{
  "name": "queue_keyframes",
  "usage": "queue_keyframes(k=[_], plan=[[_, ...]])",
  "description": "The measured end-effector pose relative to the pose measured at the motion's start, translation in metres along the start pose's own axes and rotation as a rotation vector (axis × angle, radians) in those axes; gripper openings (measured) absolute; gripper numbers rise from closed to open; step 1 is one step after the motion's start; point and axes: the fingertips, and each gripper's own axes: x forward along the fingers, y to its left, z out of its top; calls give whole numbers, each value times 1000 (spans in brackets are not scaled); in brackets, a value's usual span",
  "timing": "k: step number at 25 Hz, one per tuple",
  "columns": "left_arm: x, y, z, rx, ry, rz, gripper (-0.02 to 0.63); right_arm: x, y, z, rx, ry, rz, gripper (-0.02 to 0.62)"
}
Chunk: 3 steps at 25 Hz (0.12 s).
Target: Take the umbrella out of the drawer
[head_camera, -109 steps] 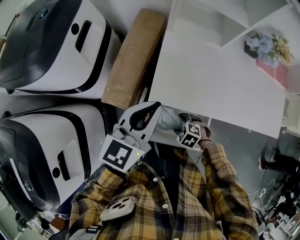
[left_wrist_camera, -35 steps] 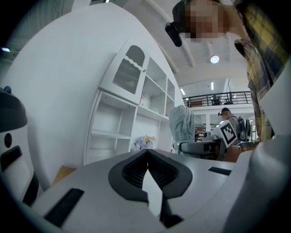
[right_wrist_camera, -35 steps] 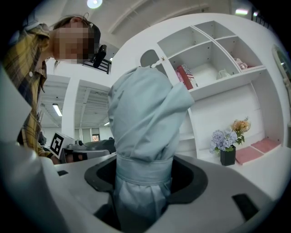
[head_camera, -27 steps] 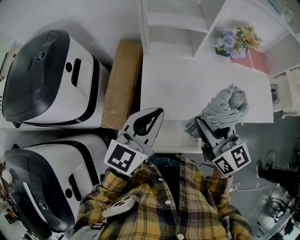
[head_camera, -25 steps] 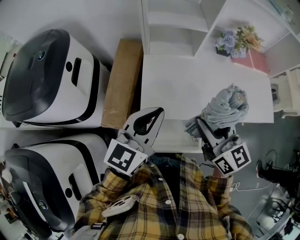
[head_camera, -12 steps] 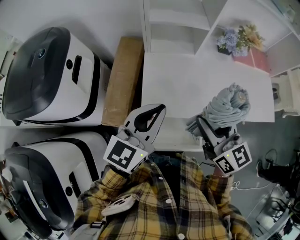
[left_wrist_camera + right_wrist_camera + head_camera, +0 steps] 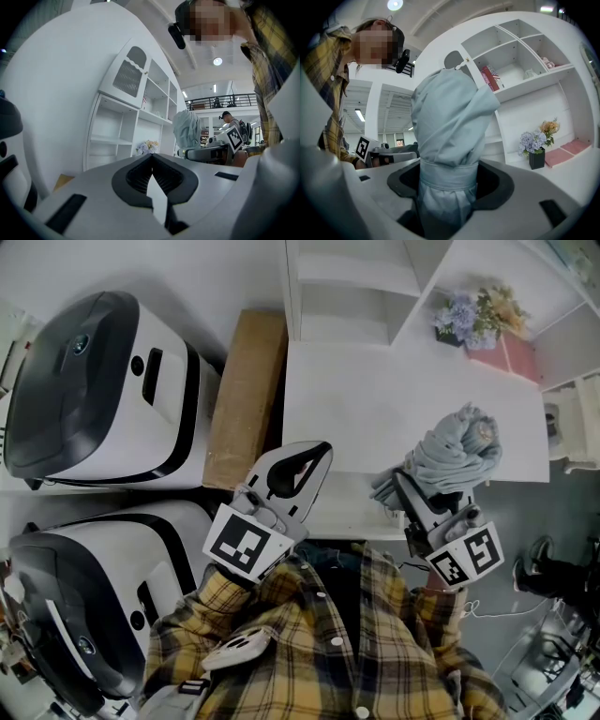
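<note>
The umbrella (image 7: 455, 451) is a folded, pale grey-blue bundle. It stands upright over the right end of the white table (image 7: 375, 399). My right gripper (image 7: 413, 489) is shut on the umbrella's lower part, and in the right gripper view the cloth (image 7: 450, 126) fills the space between the jaws of that gripper (image 7: 447, 187). My left gripper (image 7: 315, 452) is shut and holds nothing, its tips by the table's front left edge. In the left gripper view the jaws of that gripper (image 7: 151, 158) meet. A white ledge (image 7: 347, 512), perhaps the drawer, sticks out below the table's front.
Two big white-and-black machines (image 7: 89, 381) (image 7: 75, 596) stand at the left. A long brown box (image 7: 246, 395) lies between them and the table. White shelving (image 7: 347, 287) is behind, with flowers in a dark pot (image 7: 464, 320) and a pink box (image 7: 520, 357).
My right gripper came up from below the table's front edge with the umbrella and holds it over the table. In the last second almost nothing moved.
</note>
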Motion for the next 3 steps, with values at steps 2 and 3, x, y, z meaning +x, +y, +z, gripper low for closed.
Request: queue_keyframes(k=[2, 3], plan=[[0, -1, 0, 4, -2, -11, 20, 0, 0, 0, -2, 0, 0, 307], [0, -1, 0, 7, -3, -17, 20, 0, 0, 0, -2, 0, -1, 307]])
